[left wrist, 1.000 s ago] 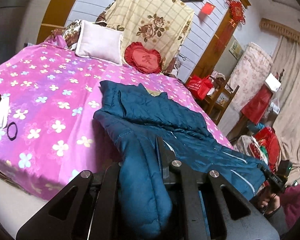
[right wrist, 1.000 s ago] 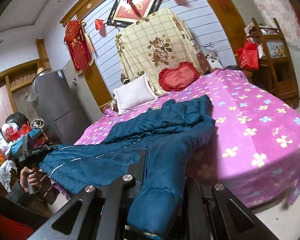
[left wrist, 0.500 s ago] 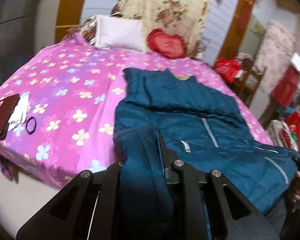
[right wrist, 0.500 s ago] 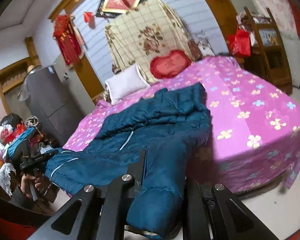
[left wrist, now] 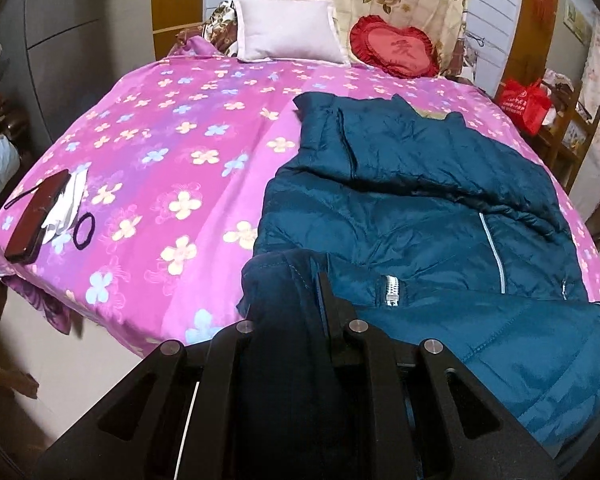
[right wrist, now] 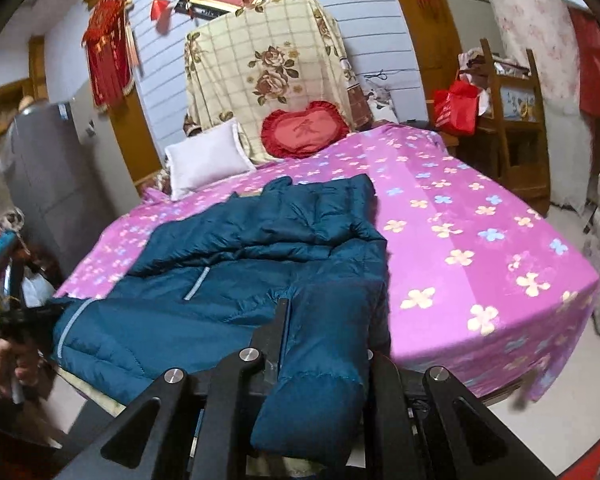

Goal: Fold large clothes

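A dark teal padded jacket (left wrist: 420,208) lies spread on the pink flowered bedspread (left wrist: 172,152), its front up, with a zip pocket near the foot edge. My left gripper (left wrist: 288,312) is shut on a bunched sleeve end of the jacket at the foot of the bed. In the right wrist view the same jacket (right wrist: 228,264) stretches leftwards, and my right gripper (right wrist: 324,340) is shut on the other sleeve, whose cuff hangs down over the jaws. A hand (right wrist: 12,360) with the other gripper shows at the far left.
A dark phone (left wrist: 34,220), white tissue and a black hair tie (left wrist: 85,232) lie at the bed's left corner. A white pillow (left wrist: 288,28) and red heart cushion (left wrist: 396,50) rest at the headboard. A wooden shelf with a red bag (right wrist: 458,110) stands beside the bed.
Both grippers have tipped downwards and moved in over the foot of the bed, carrying the sleeves with them. The jacket's lower part now lies flatter on the spread.
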The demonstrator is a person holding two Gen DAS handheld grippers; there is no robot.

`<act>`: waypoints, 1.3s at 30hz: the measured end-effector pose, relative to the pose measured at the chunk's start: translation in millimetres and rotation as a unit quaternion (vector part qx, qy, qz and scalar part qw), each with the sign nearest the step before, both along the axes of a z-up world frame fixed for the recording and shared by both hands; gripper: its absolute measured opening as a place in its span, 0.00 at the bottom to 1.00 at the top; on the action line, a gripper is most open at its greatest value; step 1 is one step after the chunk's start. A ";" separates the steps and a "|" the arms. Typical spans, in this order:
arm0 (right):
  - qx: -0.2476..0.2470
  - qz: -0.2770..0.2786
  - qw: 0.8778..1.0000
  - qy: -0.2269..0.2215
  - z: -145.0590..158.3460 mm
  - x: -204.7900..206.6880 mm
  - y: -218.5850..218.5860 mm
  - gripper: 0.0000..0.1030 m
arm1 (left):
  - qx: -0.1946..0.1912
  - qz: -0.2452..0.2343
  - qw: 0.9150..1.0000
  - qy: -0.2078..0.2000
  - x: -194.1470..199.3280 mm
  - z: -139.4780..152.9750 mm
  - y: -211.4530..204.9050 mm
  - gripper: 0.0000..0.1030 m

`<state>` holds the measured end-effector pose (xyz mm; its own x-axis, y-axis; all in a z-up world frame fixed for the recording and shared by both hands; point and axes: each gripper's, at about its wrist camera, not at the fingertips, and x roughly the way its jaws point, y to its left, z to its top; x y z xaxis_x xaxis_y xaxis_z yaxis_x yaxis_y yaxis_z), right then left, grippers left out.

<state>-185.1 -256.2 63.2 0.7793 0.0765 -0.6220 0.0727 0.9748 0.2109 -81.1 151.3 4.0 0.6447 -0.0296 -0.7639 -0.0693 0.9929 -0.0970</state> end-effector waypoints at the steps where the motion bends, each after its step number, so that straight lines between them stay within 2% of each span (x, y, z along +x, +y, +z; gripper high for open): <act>1: 0.000 -0.001 1.000 0.002 -0.8 0.7 -0.2 0.11 | 0.001 0.000 1.000 0.001 1.1 -1.4 -0.4 0.14; 15: -0.002 -0.014 1.000 0.011 -4.4 1.4 -0.1 0.11 | 0.002 -0.004 1.000 0.005 1.6 -3.9 -1.0 0.15; 22: -0.022 -0.018 1.000 0.012 -1.8 -4.4 5.3 0.11 | -0.003 -0.010 1.000 0.000 -6.6 -4.0 2.9 0.15; 25: -0.031 -0.017 0.999 0.008 1.6 -10.3 8.6 0.11 | -0.020 -0.022 1.000 -0.010 -18.2 -2.6 13.1 0.13; 28: -0.038 -0.010 0.999 -0.008 5.5 -22.2 13.6 0.11 | -0.064 -0.031 0.997 -0.036 -34.1 3.0 30.1 0.12; 31: -0.036 -0.004 0.999 -0.015 6.0 -33.1 15.7 0.11 | -0.083 -0.042 0.994 -0.058 -53.1 9.8 40.8 0.12; 34: -0.029 0.000 0.999 -0.019 8.2 -43.1 17.0 0.11 | -0.072 -0.046 0.994 -0.064 -67.4 14.1 40.9 0.11; 39: -0.038 0.008 0.999 -0.013 16.7 -55.4 23.5 0.11 | -0.048 -0.045 0.997 -0.040 -74.5 1.5 36.1 0.11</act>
<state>-240.5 -232.7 79.9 0.7945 0.0431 -0.6058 0.0520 0.9890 0.1386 -155.6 187.3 5.5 0.6950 -0.1600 -0.7009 0.0309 0.9807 -0.1933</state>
